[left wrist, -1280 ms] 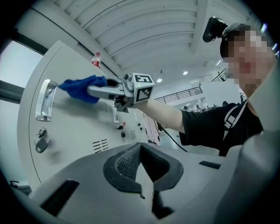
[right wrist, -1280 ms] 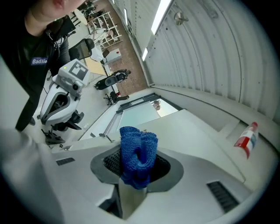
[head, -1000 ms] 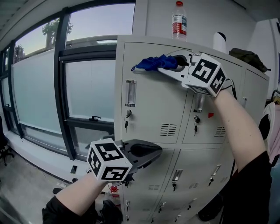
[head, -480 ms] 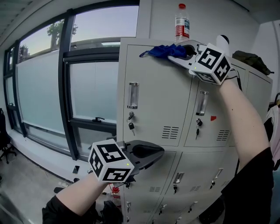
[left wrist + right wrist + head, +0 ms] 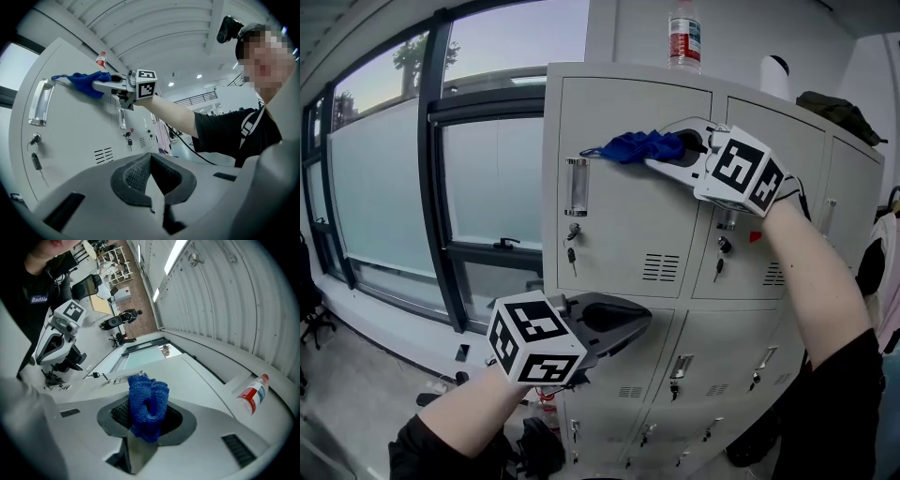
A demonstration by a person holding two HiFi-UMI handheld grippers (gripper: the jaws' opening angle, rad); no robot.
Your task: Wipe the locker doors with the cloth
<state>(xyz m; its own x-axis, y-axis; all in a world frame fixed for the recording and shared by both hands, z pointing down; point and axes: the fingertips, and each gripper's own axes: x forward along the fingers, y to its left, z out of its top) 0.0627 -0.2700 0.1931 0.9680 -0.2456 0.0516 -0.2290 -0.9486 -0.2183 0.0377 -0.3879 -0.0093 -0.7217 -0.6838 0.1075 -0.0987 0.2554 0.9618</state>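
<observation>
Cloth (image 5: pixel 636 146) pressed to locker door (image 5: pixel 619 220), wipe under way

Head view: right gripper (image 5: pixel 667 148) clamps the blue cloth vs. the top-L door's upper part, just right of the handle (image 5: pixel 575 187), prob. for firm pressure on the panel; left gripper (image 5: pixel 633 325) hangs low, apparently idle, clear of the work. Left gripper view: its jaws closed, nothing btwn them; cloth (image 5: pixel 86 80) on door above. Right gripper view: cloth (image 5: pixel 147 404) bunched btwn pinched jaws. Bottle (image 5: pixel 252 393) atop lockers has red label, print too small to read.
</observation>
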